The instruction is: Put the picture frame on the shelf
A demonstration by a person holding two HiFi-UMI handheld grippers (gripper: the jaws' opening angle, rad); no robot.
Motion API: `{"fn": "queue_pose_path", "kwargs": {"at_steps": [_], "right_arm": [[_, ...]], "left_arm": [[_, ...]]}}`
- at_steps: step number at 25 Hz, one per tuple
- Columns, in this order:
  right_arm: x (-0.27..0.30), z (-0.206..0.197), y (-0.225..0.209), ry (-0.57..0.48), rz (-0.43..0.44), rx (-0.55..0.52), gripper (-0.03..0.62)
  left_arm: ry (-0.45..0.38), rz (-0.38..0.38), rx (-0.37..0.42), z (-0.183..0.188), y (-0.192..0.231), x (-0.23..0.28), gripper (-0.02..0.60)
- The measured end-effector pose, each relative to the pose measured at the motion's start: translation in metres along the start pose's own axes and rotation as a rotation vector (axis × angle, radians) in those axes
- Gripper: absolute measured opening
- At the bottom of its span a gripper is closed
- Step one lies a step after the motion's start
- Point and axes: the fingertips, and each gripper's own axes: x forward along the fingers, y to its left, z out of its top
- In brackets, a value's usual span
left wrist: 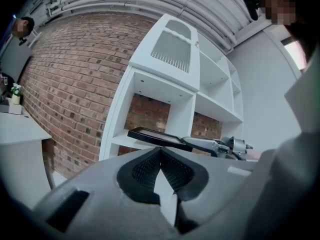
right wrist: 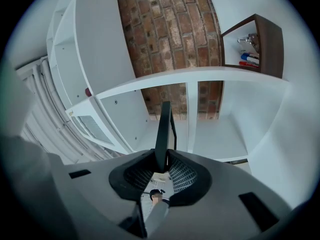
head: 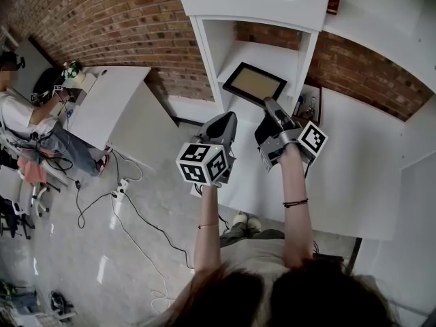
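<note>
Right gripper (right wrist: 162, 160): jaws clamped on one edge of the picture frame (head: 254, 84), which lies roughly flat at the mouth of a low open compartment of the white shelf (head: 204, 46). Contact between frame and compartment board cannot be confirmed. Left gripper (left wrist: 160, 151): jaws closed together, nothing between them, positioned just beside the right one, short of the shelf. Brick wall (head: 102, 19) behind the shelf.

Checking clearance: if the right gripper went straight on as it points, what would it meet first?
Likely nothing soon: the right gripper, shut on the picture frame, faces the open shelf bay; the brick wall lies behind.
</note>
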Motion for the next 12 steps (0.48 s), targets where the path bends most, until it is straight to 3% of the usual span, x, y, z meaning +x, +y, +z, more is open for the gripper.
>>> {"fn": "queue_pose_path", "kwargs": {"at_steps": [12], "right_arm": [[0.03,0.019,-0.015,-0.059,-0.027,0.001,0.074]], "left_arm": [[0.023,-0.038,0.0,0.004,0.023,0.03,0.011]]}}
